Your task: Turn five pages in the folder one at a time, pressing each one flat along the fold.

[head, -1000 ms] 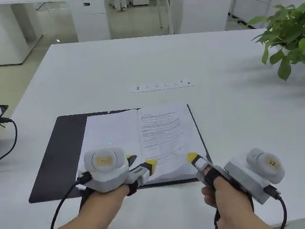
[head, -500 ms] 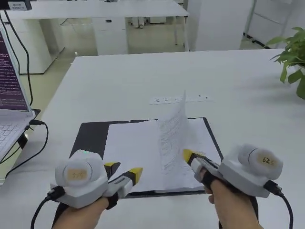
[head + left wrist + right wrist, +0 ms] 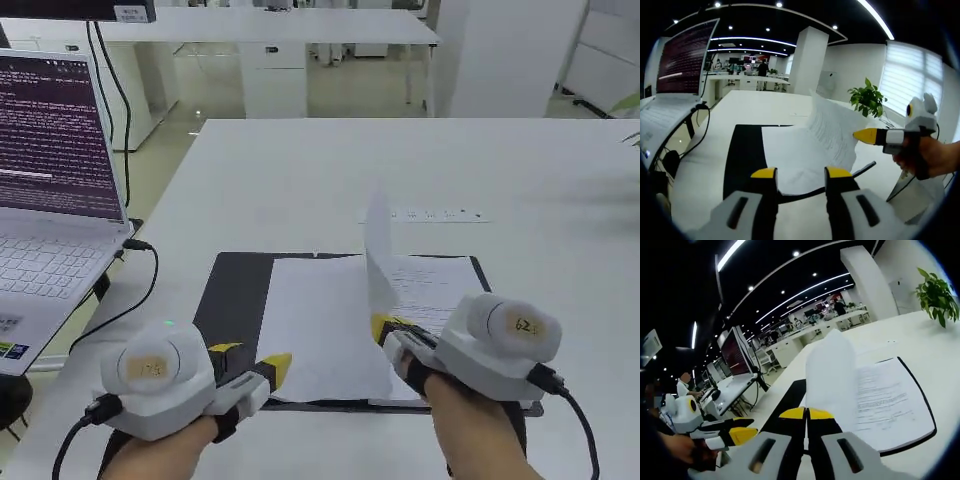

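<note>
While the right gripper (image 3: 385,328) clamped the upright page (image 3: 377,245) and the left gripper (image 3: 252,356) hung released, a hard pull risked tearing it.

White workbench (image 3: 300,170), open laptop (image 3: 50,160) left of the left gripper (image 3: 252,356), potted plant (image 3: 937,295) ahead and right of the right gripper (image 3: 385,328), white desks (image 3: 270,25) and pillar (image 3: 807,60) beyond both, ceiling strip lights (image 3: 790,292), blinded window (image 3: 910,75).

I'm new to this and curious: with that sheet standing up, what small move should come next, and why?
Probably swing the page leftward over the fold and lay it down. The right gripper is shut on its lower edge, it stands nearly upright over the folder, and the left gripper is open nearby.
</note>
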### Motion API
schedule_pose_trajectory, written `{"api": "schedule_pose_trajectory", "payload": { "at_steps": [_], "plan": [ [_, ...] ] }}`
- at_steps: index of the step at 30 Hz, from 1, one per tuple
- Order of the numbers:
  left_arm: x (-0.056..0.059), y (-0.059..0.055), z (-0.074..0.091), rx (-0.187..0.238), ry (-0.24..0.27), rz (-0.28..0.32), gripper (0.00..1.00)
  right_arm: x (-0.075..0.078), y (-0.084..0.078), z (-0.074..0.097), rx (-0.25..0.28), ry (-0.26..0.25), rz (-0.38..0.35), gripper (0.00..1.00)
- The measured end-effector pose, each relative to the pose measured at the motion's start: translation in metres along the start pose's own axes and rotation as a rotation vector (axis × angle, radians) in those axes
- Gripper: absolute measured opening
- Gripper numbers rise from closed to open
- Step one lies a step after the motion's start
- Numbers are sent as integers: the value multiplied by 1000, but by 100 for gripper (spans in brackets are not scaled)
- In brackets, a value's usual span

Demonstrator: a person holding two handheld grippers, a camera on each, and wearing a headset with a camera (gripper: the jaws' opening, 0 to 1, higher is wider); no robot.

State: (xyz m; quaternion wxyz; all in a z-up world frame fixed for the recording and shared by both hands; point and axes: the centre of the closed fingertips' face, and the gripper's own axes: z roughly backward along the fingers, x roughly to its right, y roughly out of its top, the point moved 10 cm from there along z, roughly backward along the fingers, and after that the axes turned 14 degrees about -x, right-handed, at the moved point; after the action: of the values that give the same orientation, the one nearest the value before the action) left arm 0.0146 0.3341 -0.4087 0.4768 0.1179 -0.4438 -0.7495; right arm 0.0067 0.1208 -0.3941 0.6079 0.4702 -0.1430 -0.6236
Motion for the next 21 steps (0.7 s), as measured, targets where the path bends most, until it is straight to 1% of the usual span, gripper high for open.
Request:
{"api": "schedule_pose_trajectory", "payload": {
  "at_steps": [2, 4, 6, 7, 8, 9, 12, 16, 18, 21],
  "plan": [
    [-4, -1, 5, 6, 5, 10, 36, -7, -1, -8, -12, 1, 28, 0],
    [-7, -2, 8, 10, 13, 13, 36, -12, -3, -14, -42, 0, 58, 0],
    [-12, -4, 13, 15, 22, 26, 36, -18, -5, -23, -67, -8, 107, 0],
    [-15, -5, 15, 16, 29, 33, 36, -22, -7, -27, -81, -11, 120, 0],
    [-17, -6, 16, 18, 32, 38, 36, -24, -8, -31, -87, -6, 127, 0],
    [-20, -7, 18, 21, 35, 44, 35, -26, -10, -36, -106, -8, 151, 0],
    [-25, -9, 24, 27, 47, 57, 35, -31, -15, -46, -138, -7, 189, 0],
    [-31, -14, 28, 25, 57, 81, 35, -35, -23, -59, -182, -5, 232, 0],
    [-33, -16, 29, 23, 61, 88, 35, -36, -26, -64, -196, -6, 227, 0],
    [-33, -19, 29, 11, 61, 92, 35, -38, -33, -72, -223, -6, 244, 0]
  ]
}}
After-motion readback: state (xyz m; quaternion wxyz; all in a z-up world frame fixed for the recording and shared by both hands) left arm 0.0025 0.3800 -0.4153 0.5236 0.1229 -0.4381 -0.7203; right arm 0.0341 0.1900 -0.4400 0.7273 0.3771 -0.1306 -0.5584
